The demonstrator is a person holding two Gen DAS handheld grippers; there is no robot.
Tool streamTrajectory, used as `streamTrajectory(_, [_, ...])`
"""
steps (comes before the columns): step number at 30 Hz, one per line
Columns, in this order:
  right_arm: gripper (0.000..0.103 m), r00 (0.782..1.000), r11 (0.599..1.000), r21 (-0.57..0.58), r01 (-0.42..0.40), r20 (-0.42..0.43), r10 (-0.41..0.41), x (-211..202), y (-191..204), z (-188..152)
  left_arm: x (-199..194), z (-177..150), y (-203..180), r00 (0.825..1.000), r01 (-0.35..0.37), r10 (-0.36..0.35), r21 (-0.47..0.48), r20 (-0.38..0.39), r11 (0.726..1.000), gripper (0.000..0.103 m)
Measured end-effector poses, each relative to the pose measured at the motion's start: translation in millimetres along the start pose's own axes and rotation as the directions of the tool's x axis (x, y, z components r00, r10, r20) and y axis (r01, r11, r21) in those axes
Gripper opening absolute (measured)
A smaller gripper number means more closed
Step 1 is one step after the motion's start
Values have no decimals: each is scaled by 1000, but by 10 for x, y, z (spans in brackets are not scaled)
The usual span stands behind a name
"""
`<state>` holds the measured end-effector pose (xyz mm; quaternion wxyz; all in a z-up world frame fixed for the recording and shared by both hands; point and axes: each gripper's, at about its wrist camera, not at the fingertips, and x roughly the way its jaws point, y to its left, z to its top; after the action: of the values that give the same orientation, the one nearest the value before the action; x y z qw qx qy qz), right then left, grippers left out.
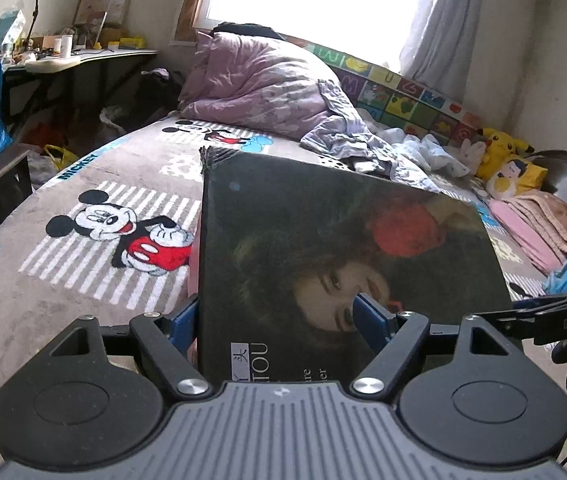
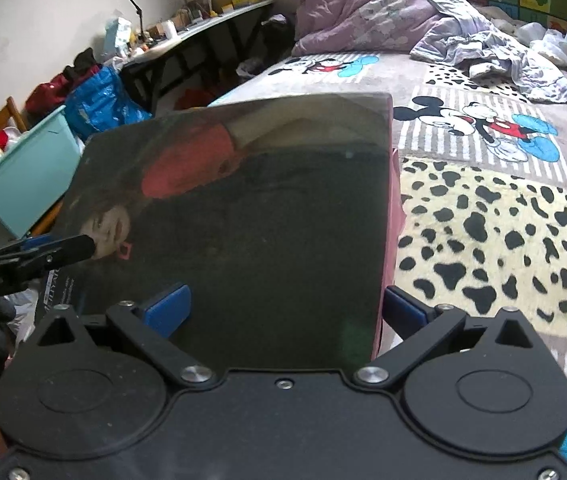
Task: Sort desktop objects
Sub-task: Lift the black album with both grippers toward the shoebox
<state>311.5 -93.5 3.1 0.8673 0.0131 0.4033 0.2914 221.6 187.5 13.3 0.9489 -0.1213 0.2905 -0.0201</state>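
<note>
Both tools grip the dark book above the bed. The left tool clamps one edge, its fingers above and below the cover. The right tool holds an adjoining edge, so the book's long axis runs forward from it, with a pink item just beside the book.

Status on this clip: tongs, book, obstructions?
Left tongs and right tongs both straddle the dark book; grip unclear. Pink item beneath. Nothing in the way.

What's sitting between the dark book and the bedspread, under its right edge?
A pink item, likely another book, lies under the dark book on the bedspread; right wrist view shows it best.
</note>
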Motion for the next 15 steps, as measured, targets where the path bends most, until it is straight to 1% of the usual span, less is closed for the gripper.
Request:
streamTrajectory(6, [103, 1000, 1000, 18, 0, -30, 0, 229, -44, 163, 254, 127, 122, 999, -6, 6, -8, -32, 1000, 79])
streamTrajectory(15, [103, 995, 1000, 29, 1, -101, 1, 533, -89, 329, 568, 197, 286, 996, -7, 5, -23, -88, 1000, 79])
